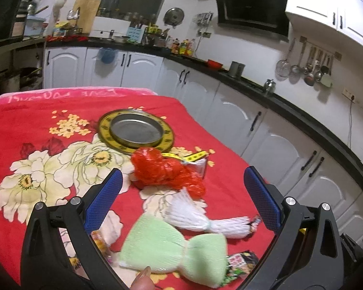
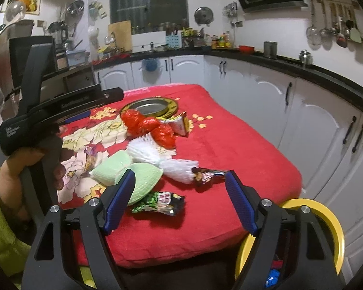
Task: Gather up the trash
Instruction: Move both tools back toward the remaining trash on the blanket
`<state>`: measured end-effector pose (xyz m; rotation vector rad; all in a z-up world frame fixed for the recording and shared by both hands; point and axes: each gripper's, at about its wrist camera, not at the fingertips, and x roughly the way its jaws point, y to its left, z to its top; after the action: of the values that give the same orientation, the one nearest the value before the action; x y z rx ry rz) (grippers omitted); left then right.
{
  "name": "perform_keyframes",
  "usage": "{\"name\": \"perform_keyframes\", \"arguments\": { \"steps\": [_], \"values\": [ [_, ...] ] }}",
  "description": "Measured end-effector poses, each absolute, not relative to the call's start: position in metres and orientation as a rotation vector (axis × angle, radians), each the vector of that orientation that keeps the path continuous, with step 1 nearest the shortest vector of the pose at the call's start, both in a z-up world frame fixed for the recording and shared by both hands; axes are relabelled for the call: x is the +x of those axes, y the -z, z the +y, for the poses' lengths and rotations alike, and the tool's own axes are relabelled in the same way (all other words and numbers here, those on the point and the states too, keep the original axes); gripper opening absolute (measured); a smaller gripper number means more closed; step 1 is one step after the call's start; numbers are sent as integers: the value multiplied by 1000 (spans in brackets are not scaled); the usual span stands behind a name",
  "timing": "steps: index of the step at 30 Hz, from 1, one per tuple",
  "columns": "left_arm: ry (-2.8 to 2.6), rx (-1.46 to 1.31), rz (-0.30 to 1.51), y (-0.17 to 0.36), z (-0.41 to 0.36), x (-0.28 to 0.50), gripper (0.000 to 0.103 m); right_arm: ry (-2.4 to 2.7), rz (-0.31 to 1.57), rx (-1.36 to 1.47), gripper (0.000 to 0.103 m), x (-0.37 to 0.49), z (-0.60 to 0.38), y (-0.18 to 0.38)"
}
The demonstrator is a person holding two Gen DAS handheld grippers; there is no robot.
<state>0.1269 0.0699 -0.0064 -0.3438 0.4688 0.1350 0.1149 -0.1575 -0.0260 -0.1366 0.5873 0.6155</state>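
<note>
Trash lies on a red flowered cloth point(image 1: 36, 120): a crumpled red plastic bag point(image 1: 164, 169), a white foam net point(image 1: 193, 212), a green foam net point(image 1: 171, 249) and a shiny snack wrapper point(image 1: 242, 263). My left gripper point(image 1: 183, 171) hovers open over this pile, holding nothing. In the right wrist view my right gripper point(image 2: 180, 174) stands open above the near edge of the cloth. The snack wrapper point(image 2: 162, 203) lies just below its jaws, and a brown wrapper point(image 2: 205, 175) lies by its right finger. The green net point(image 2: 125, 171) touches its left finger.
A yellow-rimmed metal plate point(image 1: 135, 130) sits behind the pile, with a yellow-white packet point(image 1: 196, 159) beside it. A yellow-rimmed bin point(image 2: 326, 217) stands below the table at the right. White cabinets point(image 2: 314, 125) run close along the right. A hand point(image 2: 19, 169) holds the left gripper's body.
</note>
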Motion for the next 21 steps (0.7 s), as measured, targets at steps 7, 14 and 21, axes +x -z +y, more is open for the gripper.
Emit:
{"name": "perform_keyframes", "arguments": {
  "steps": [7, 14, 21],
  "values": [
    [-176, -367, 520, 22, 92, 143, 92, -635, 637, -141, 74, 128, -143, 40],
    [-196, -382, 562, 33, 110, 166, 92, -629, 704, -116, 74, 142, -139, 60],
    [-204, -416, 581, 38, 126, 188, 92, -623, 776, -87, 74, 151, -139, 78]
  ]
}}
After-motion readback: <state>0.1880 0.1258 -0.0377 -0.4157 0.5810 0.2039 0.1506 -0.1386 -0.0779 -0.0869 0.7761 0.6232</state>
